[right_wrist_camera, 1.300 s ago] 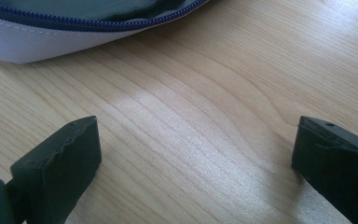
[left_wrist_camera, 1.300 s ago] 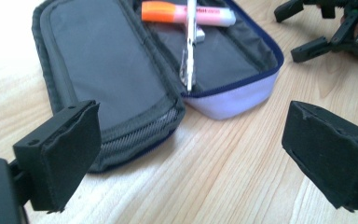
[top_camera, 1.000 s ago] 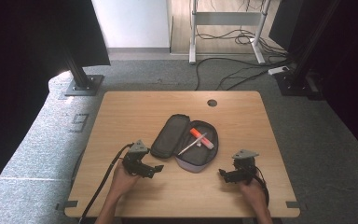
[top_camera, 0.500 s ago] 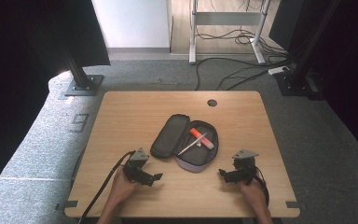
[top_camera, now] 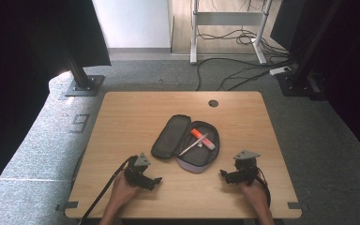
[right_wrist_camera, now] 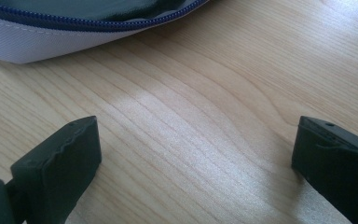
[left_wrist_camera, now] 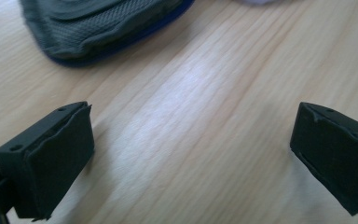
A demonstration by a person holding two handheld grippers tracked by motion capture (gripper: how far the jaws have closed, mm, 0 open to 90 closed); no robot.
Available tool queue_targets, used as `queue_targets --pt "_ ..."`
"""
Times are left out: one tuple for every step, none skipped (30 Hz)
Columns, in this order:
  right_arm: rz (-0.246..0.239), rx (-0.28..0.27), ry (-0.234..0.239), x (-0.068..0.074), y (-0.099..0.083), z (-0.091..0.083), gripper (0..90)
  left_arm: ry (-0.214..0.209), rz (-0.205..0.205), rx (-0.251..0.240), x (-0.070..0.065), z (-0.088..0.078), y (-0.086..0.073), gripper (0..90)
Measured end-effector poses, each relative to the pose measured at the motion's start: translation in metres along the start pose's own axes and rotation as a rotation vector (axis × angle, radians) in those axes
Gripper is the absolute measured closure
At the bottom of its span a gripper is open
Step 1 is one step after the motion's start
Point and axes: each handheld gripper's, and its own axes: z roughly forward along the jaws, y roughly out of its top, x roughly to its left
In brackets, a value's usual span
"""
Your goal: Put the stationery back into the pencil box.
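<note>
The high view looks from above the person's side, forward and down, and takes in the whole table (top_camera: 122, 122) and the floor behind it. The left gripper view sits very low and close to the wood, facing the pencil case (left_wrist_camera: 98, 25). The right gripper view is also low and near, facing the same pencil case (right_wrist_camera: 74, 28), which all three views share.

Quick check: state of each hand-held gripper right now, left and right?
Left hand-held gripper: open, holding nothing, over bare table near the pencil case.
Right hand-held gripper: open, holding nothing, beside the pencil case.
</note>
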Motion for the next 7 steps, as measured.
queue_targets --pt "0.0 0.0 0.0 0.0 0.0 0.0 0.8 0.002 -0.001 0.0 -0.0001 -0.0001 -0.0001 0.0" --pt "0.0 0.0 0.0 0.0 0.0 0.0 0.8 0.005 -0.005 0.0 0.0 -0.0001 -0.0001 0.0" --pt "0.0 0.0 0.0 0.0 0.0 0.0 0.8 0.009 -0.009 0.0 0.0001 -0.0001 -0.0001 0.0" --pt "0.0 0.0 0.0 0.0 -0.0001 0.0 0.8 0.009 -0.012 0.0 0.0004 0.0 -0.0001 0.0" --pt "0.0 0.0 0.0 0.0001 -0.0002 0.0 0.8 0.011 -0.014 0.001 0.0005 0.0 -0.0001 0.0" --pt "0.001 0.0 0.0 0.0001 -0.0002 0.0 0.8 0.011 -0.015 0.001 0.0006 0.0 -0.0001 0.0" --pt "0.001 0.0 0.0 0.0001 -0.0002 0.0 0.8 0.012 -0.016 0.001 0.0007 0.0 -0.0001 0.0"
